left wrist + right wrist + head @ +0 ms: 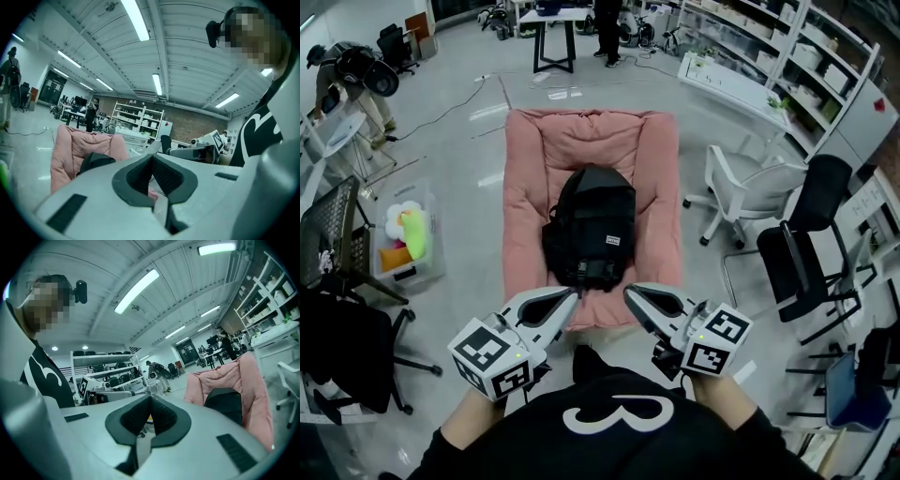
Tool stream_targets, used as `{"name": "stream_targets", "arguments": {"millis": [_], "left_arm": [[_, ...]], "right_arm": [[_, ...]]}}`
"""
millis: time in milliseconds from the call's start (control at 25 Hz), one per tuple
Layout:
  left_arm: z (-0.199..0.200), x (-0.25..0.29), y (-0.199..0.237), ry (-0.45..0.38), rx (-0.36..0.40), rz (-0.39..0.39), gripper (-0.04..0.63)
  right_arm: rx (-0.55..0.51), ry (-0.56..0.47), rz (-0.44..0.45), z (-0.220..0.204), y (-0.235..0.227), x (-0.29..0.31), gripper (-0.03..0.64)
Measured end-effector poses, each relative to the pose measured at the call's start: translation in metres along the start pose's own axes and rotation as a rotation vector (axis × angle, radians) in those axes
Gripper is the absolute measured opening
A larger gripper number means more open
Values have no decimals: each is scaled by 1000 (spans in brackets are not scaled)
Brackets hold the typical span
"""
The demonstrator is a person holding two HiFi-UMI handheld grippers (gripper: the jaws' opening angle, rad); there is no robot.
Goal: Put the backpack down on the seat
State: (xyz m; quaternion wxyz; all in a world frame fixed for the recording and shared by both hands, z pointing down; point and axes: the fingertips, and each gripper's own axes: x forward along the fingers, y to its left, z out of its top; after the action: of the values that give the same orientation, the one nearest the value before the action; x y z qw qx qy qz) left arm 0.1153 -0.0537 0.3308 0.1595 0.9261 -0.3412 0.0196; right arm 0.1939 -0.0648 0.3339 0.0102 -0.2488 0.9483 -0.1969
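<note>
A black backpack [591, 230] lies on the pink cushioned seat [525, 206] in the middle of the head view. Both grippers hover at the seat's near edge, clear of the bag. My left gripper [572, 297] is shut with nothing between its fingers, its tip pointing toward the bag's lower left. My right gripper [629, 292] is shut and empty too, pointing at the bag's lower right. In the left gripper view the backpack [96, 161] and seat [70, 150] show behind the closed jaws. The right gripper view shows the backpack [229, 404] against the pink seat [248, 385].
A white swivel chair [741, 187] and a black chair [806, 248] stand right of the seat. A clear bin of toys [408, 239] and a dark chair [337, 239] sit to the left. A black table [553, 33] and a standing person [607, 28] are far behind. Shelving [797, 66] lines the right wall.
</note>
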Motion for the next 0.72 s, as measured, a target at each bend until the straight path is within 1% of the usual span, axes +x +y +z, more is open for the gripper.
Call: {"name": "stream_targets", "arguments": {"millis": [200, 320, 560, 720], "left_arm": [[-9, -7, 7, -12, -45, 26, 6], [-11, -8, 7, -10, -64, 29, 6], [-5, -11, -4, -6, -45, 25, 6], [-4, -11, -6, -6, -48, 16, 6]], "right_arm": [[11, 30, -19, -20, 0, 0, 3], [24, 35, -27, -23, 0, -5, 3], [-4, 35, -42, -10, 9, -14, 3], [43, 23, -30, -10, 8, -16, 3]]}}
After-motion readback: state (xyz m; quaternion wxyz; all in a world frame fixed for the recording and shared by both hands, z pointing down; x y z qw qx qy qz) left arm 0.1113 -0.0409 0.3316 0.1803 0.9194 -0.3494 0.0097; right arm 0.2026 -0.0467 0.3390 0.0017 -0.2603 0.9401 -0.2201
